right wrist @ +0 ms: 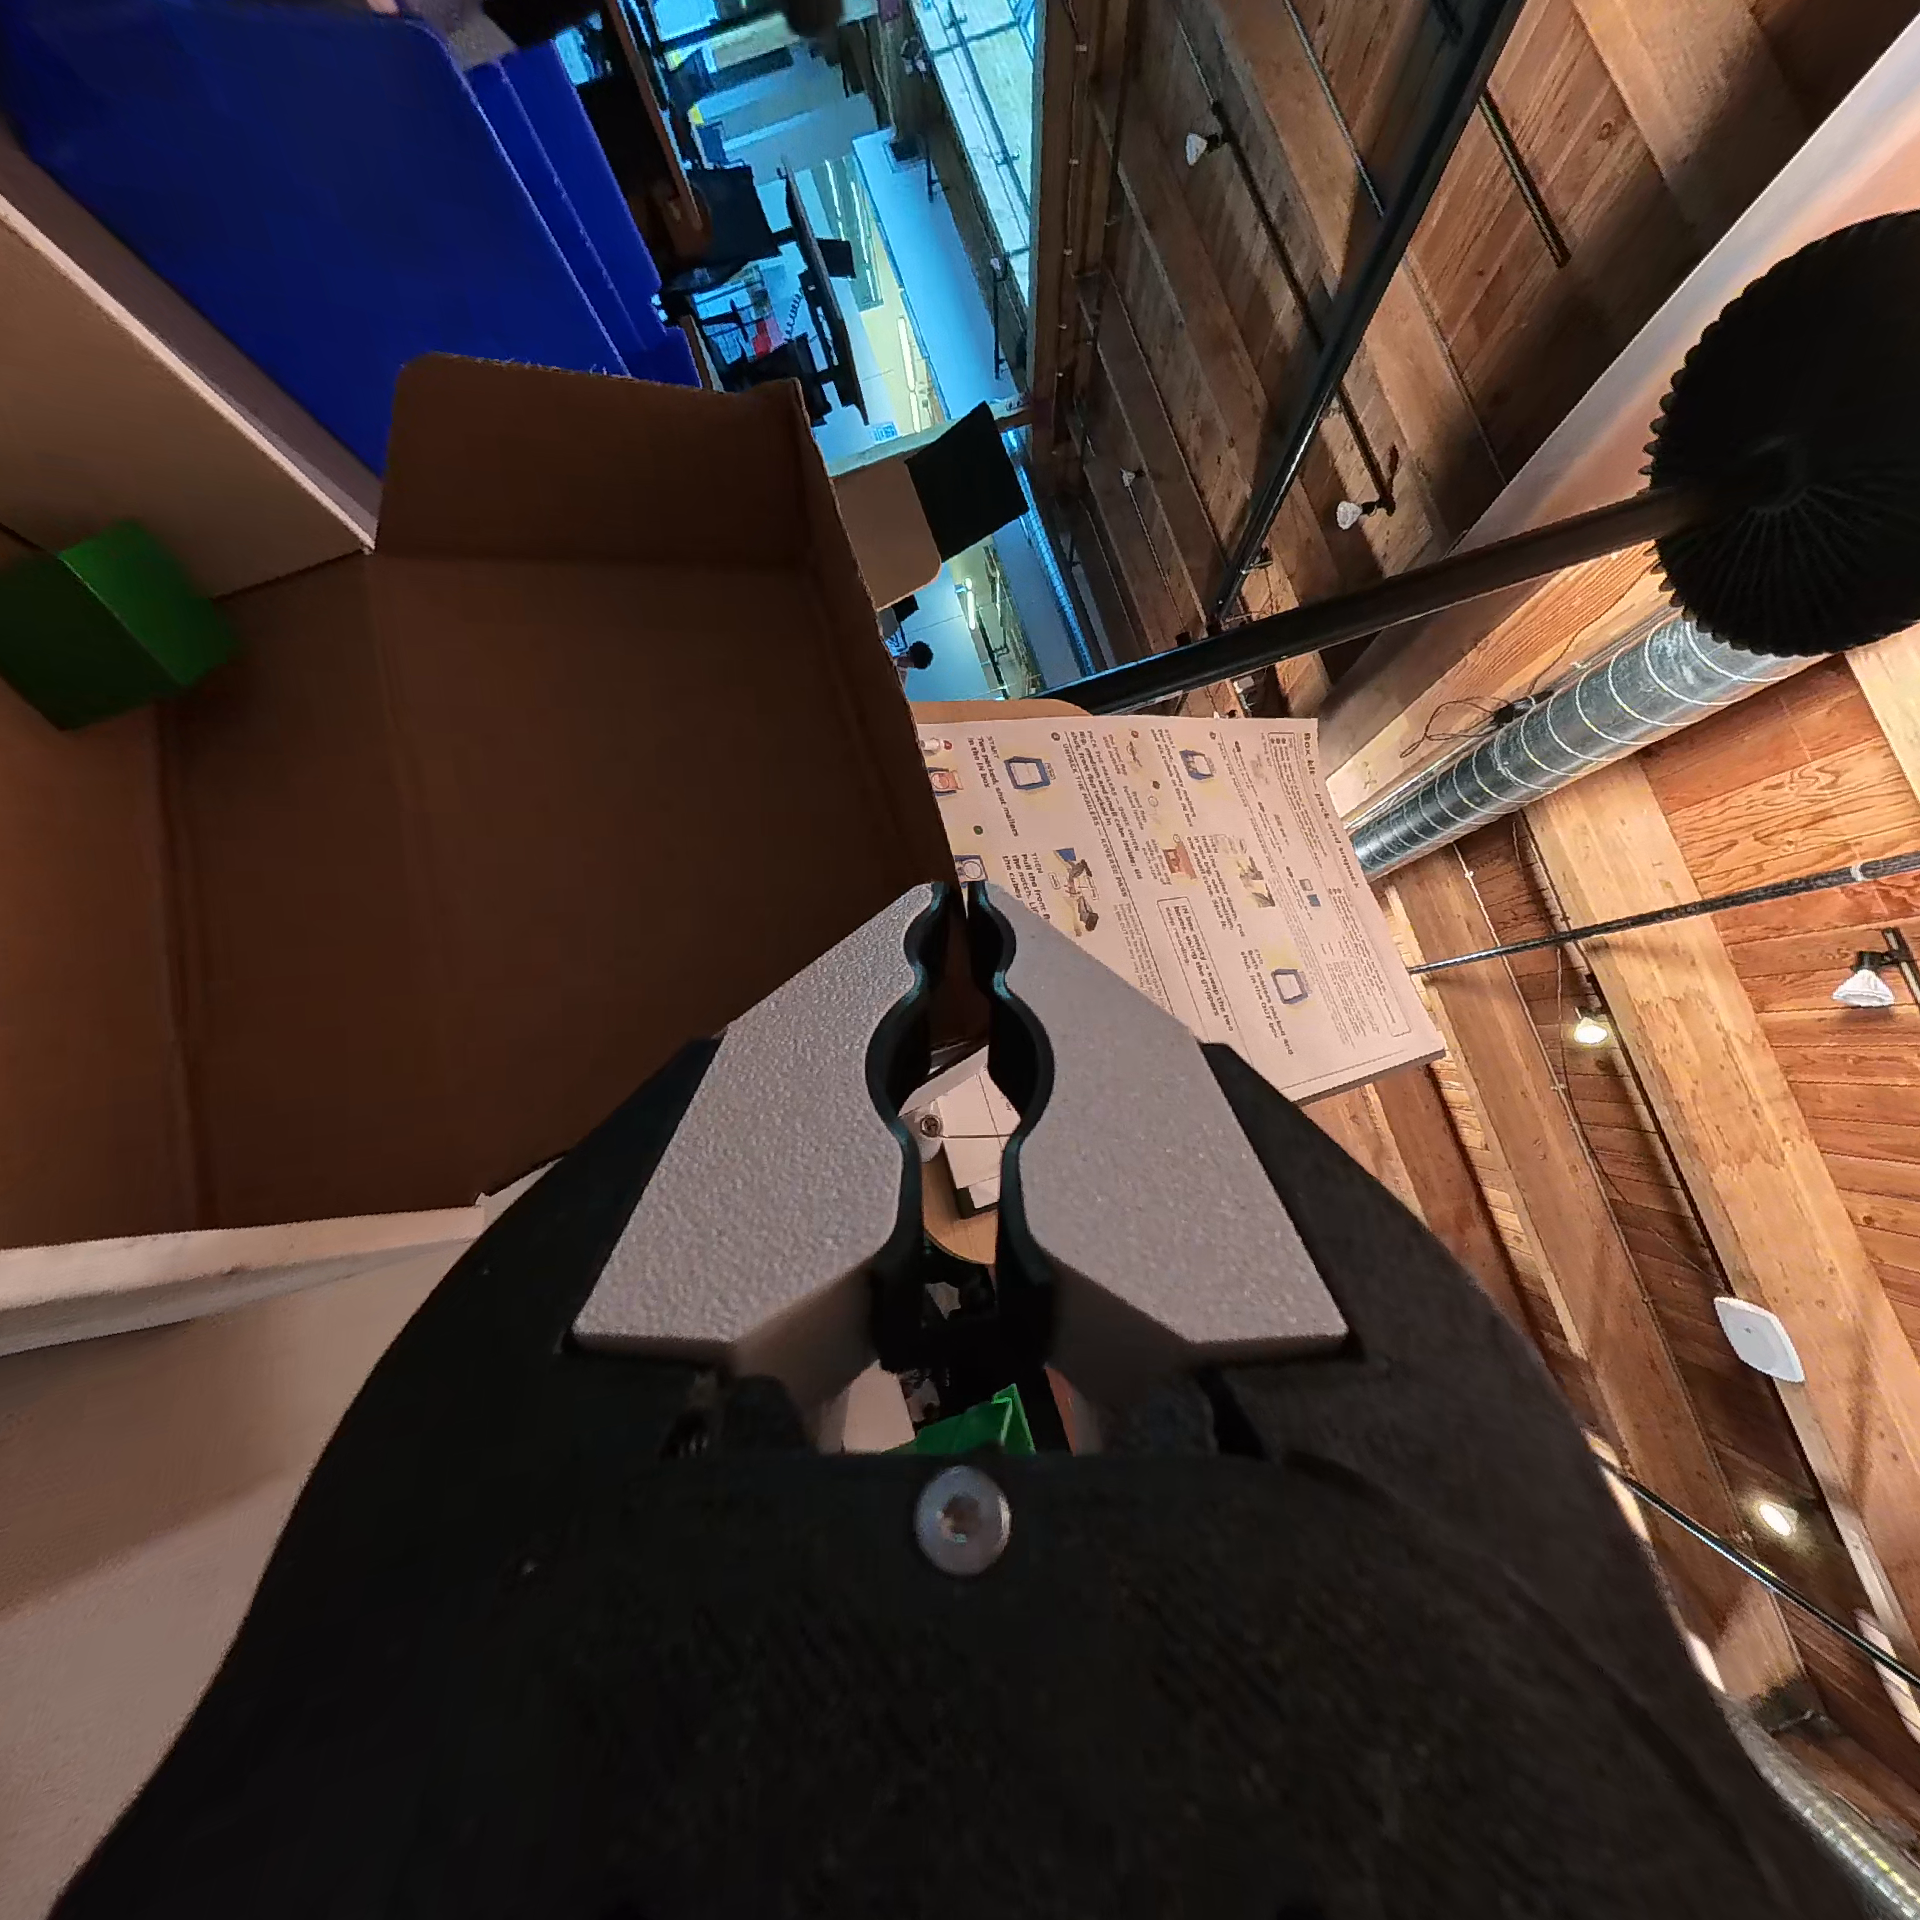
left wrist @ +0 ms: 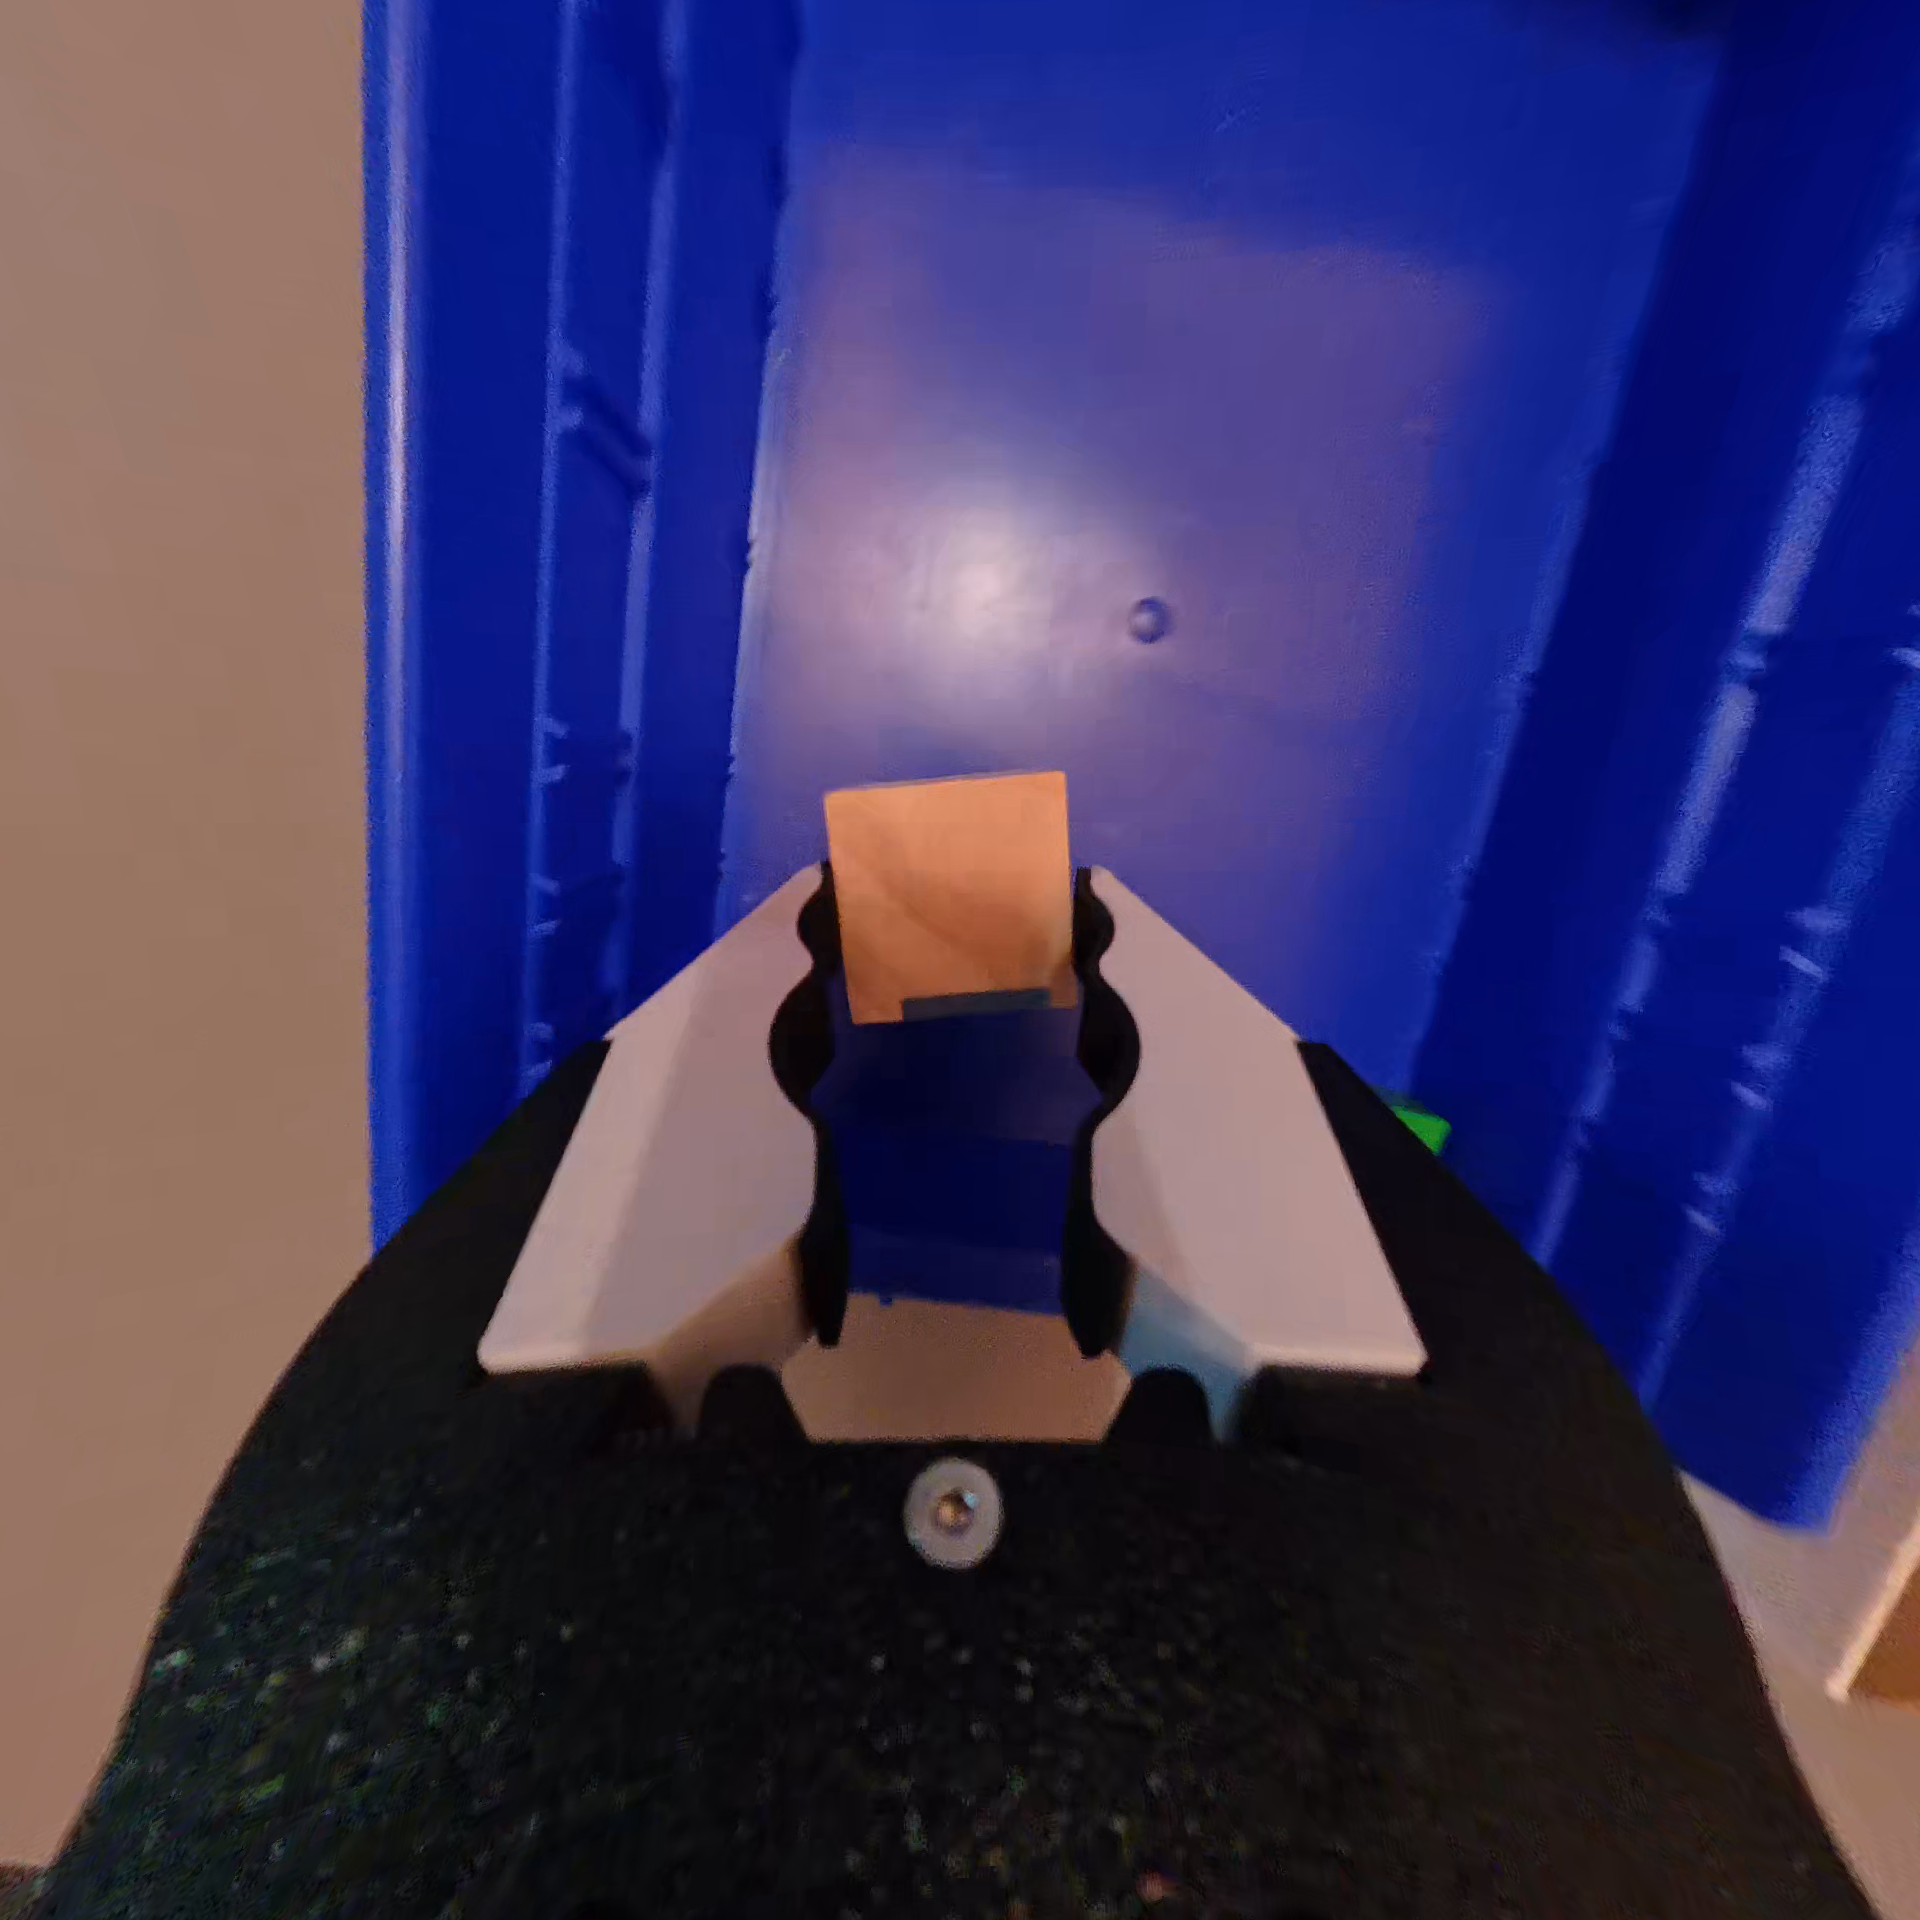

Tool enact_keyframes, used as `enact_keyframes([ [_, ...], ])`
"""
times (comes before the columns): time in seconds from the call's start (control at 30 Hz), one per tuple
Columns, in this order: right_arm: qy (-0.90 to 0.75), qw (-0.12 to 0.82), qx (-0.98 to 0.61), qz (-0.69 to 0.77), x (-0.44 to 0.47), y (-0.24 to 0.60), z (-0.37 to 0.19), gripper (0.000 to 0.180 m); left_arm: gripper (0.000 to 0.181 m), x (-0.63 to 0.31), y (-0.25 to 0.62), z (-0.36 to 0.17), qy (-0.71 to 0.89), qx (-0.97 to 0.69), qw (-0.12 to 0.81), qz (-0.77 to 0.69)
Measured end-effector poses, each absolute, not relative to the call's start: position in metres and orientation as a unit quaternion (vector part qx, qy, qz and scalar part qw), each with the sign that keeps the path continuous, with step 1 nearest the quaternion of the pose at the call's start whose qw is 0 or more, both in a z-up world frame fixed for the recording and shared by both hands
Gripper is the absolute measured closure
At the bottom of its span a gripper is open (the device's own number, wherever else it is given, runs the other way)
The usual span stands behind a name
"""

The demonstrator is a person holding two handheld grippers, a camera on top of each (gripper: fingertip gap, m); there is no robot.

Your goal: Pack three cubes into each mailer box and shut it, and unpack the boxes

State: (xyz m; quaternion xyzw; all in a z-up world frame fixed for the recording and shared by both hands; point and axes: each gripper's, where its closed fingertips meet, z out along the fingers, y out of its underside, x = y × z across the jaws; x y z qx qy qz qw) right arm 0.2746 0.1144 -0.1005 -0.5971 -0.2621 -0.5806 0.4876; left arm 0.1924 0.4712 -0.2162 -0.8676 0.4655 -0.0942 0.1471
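Left claw [left wrist: 951, 883]: pinched a wooden cube [left wrist: 948, 894] above the blue bin [left wrist: 1143, 416].
Right claw [right wrist: 961, 899]: pinched the open mailer box [right wrist: 520, 779] wall.

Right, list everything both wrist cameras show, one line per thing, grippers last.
wooden cube: one, light tan, clamped between the left gripper's fingertips above the bin floor.
blue plastic bin: one, blue, under the left gripper; also upper left in the right wrist view.
brown cardboard mailer box: one, brown, open, left of the right gripper.
green block: one, green, at the box's far left edge.
printed instruction sheet: one, white, standing behind the box.
metal duct: one, silver, along the wooden ceiling.
left gripper: one, black and grey, holding the cube.
right gripper: one, black and grey, jaws closed on the box's flap edge.
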Motion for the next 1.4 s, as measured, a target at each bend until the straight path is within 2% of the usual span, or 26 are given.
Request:
enact_keyframes([
  [0.03, -0.261, 0.489, -0.597, -0.580, 0.275, 0.114, -0.101, 0.179, 0.138, 0.196, 0.465, -0.204, 0.484, -0.853, 0.162, -0.105],
  [0.2, -0.259, 0.491, -0.598, -0.578, 0.275, 0.115, -0.099, 0.179, 0.139, 0.205, 0.384, -0.127, 0.584, -0.748, 0.193, -0.250],
  [0.33, -0.245, 0.513, -0.598, -0.565, 0.273, 0.114, -0.095, 0.178, 0.139, 0.181, 0.265, -0.091, 0.658, -0.634, 0.116, -0.389],
  [0.4, -0.243, 0.516, -0.597, -0.564, 0.272, 0.114, -0.094, 0.179, 0.139, 0.169, 0.214, -0.098, 0.692, -0.589, 0.095, -0.406],
  [0.5, -0.245, 0.518, -0.593, -0.566, 0.270, 0.116, -0.093, 0.179, 0.139, 0.175, 0.166, -0.127, 0.708, -0.569, 0.119, -0.401],
  [0.67, -0.250, 0.518, -0.587, -0.570, 0.266, 0.117, -0.092, 0.179, 0.138, 0.203, 0.133, -0.179, 0.713, -0.576, 0.158, -0.367],
  [0.73, -0.250, 0.517, -0.587, -0.571, 0.267, 0.117, -0.092, 0.179, 0.135, 0.207, 0.133, -0.194, 0.715, -0.585, 0.166, -0.345],
  [0.77, -0.249, 0.517, -0.587, -0.572, 0.267, 0.116, -0.092, 0.179, 0.126, 0.210, 0.134, -0.193, 0.711, -0.585, 0.178, -0.347],
  [0.87, -0.248, 0.516, -0.589, -0.570, 0.268, 0.116, -0.093, 0.179, 0.129, 0.202, 0.130, -0.168, 0.707, -0.554, 0.180, -0.400],
  [0.93, -0.246, 0.518, -0.589, -0.569, 0.268, 0.116, -0.093, 0.178, 0.138, 0.194, 0.143, -0.137, 0.692, -0.540, 0.198, -0.436],
  [1.03, -0.246, 0.516, -0.591, -0.569, 0.269, 0.117, -0.094, 0.178, 0.147, 0.182, 0.191, -0.071, 0.662, -0.496, 0.299, -0.475],
  [1.13, -0.245, 0.517, -0.592, -0.567, 0.270, 0.117, -0.095, 0.178, 0.142, 0.177, 0.266, -0.037, 0.662, -0.454, 0.417, -0.425],
  [1.2, -0.245, 0.518, -0.593, -0.566, 0.270, 0.117, -0.095, 0.179, 0.135, 0.180, 0.307, -0.050, 0.705, -0.441, 0.419, -0.365],
  [1.33, -0.235, 0.530, -0.597, -0.554, 0.271, 0.118, -0.094, 0.178, 0.133, 0.187, 0.345, -0.117, 0.826, -0.402, 0.303, -0.255],
  [1.4, -0.232, 0.532, -0.598, -0.552, 0.272, 0.118, -0.093, 0.178, 0.122, 0.193, 0.353, -0.147, 0.859, -0.383, 0.258, -0.219],
])
